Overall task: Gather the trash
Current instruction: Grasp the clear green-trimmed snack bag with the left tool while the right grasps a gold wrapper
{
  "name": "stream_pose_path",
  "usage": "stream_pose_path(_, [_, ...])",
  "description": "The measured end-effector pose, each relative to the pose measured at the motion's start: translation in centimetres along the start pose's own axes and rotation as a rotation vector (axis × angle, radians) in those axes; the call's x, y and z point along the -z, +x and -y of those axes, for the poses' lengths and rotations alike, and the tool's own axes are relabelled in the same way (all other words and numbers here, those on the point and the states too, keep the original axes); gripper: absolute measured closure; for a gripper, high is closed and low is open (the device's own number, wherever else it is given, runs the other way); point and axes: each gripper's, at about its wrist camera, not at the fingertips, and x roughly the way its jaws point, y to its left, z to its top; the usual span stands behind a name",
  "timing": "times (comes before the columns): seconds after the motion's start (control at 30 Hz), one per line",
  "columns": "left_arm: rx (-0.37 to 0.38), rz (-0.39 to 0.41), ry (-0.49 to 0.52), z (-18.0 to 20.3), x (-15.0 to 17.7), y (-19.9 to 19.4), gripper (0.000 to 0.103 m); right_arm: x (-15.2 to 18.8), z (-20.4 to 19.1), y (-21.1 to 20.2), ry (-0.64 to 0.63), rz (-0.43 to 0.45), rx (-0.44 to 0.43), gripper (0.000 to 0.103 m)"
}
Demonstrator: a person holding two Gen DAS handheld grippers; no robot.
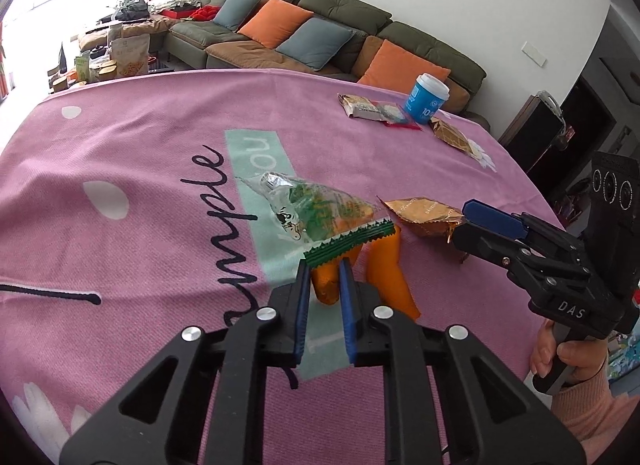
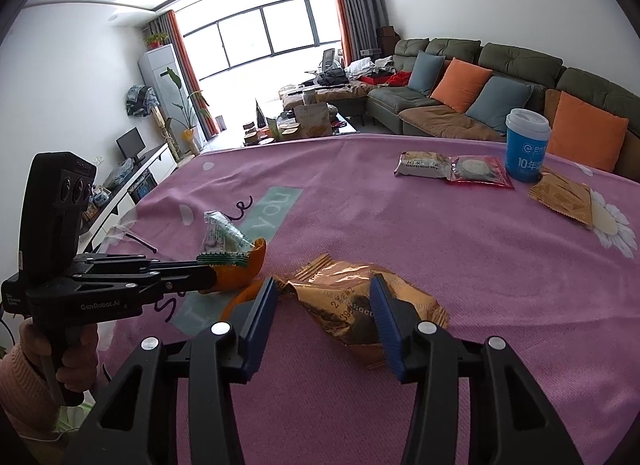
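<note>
Trash lies scattered across a table covered with a pink cloth point(image 2: 460, 249), and by the look of it the collecting has barely begun. No bin or bag for the rubbish shows in either view.

Nearest the person sit two clusters. At about the table's 7 o'clock, seen from the right wrist, a clear wrapper with a green crimped edge point(image 1: 320, 213) rests on curls of orange peel point(image 1: 384, 265). The left gripper point(image 1: 325, 265) has its blue pads drawn close together around the peel and the wrapper's green edge; the jaws appear nearly together, but I cannot tell for sure that they press on anything. Just beside this, toward 5 o'clock, lies a crumpled gold wrapper point(image 2: 360, 297). The right gripper point(image 2: 324, 293) straddles it with its jaws set apart, one pad on each side, and the foil sits between them without being clearly squeezed. Neither piece has been lifted off the cloth.

Well apart, at the far right of the table around 1 to 2 o'clock, more remains untouched: a pale snack packet point(image 2: 422, 165), a red-edged packet point(image 2: 480, 171) touching it, a blue cup with a white lid point(image 2: 526, 145) standing upright, and another gold wrapper point(image 2: 564, 197) near the cup.

My judgement: nothing is yet collected, two pieces are about to be picked up, and four items still wait at the far side.
</note>
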Motion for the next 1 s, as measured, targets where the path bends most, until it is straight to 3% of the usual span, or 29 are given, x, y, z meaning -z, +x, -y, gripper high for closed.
stream_pose_path(0.17, [0.013, 0.020, 0.008, -0.3, 0.9, -2.0, 0.090, -0.1, -0.3, -0.4, -0.015, 0.011, 0.002, 0.074])
stream_pose_path(0.23, [0.012, 0.029, 0.009, -0.4, 1.3, -3.0, 0.090, -0.3, -0.3, -0.7, -0.013, 0.017, -0.011, 0.089])
stream_pose_path(0.3, [0.012, 0.046, 0.014, -0.6, 1.7, -4.2, 0.090, -0.5, -0.3, -0.9, -0.011, 0.023, -0.015, 0.090])
stream_pose_path(0.37, [0.005, 0.065, 0.016, -0.9, 2.2, -5.5, 0.090, -0.7, -0.4, -1.1, -0.008, 0.022, -0.027, 0.101])
stream_pose_path(0.5, [0.002, 0.089, 0.016, -1.7, 3.4, -8.0, 0.090, -0.7, -0.6, -1.3, -0.005, 0.026, -0.029, 0.101])
stream_pose_path(0.6, [0.000, 0.107, 0.010, -2.3, 4.3, -9.7, 0.090, -0.8, -0.2, -1.6, 0.019, 0.039, -0.031, 0.096])
stream_pose_path(0.63, [0.003, 0.114, 0.007, -2.6, 4.6, -10.2, 0.090, -0.9, -0.1, -1.7, 0.018, 0.046, -0.009, 0.085])
stream_pose_path(0.67, [0.002, 0.121, 0.002, -2.9, 4.9, -10.7, 0.090, -0.9, 0.2, -1.9, 0.025, 0.052, 0.023, 0.062])
stream_pose_path(0.73, [0.002, 0.132, -0.008, -3.3, 5.5, -11.5, 0.090, -0.9, 1.2, -2.0, 0.070, 0.054, 0.047, 0.041])
stream_pose_path(0.87, [-0.004, 0.155, -0.042, -4.6, 6.5, -13.1, 0.090, -0.3, 3.7, -1.5, 0.172, 0.007, 0.042, 0.036])
stream_pose_path(1.0, [-0.021, 0.167, -0.083, -5.9, 7.1, -13.9, 0.090, 0.8, 4.9, -0.3, 0.242, -0.046, -0.038, 0.035])
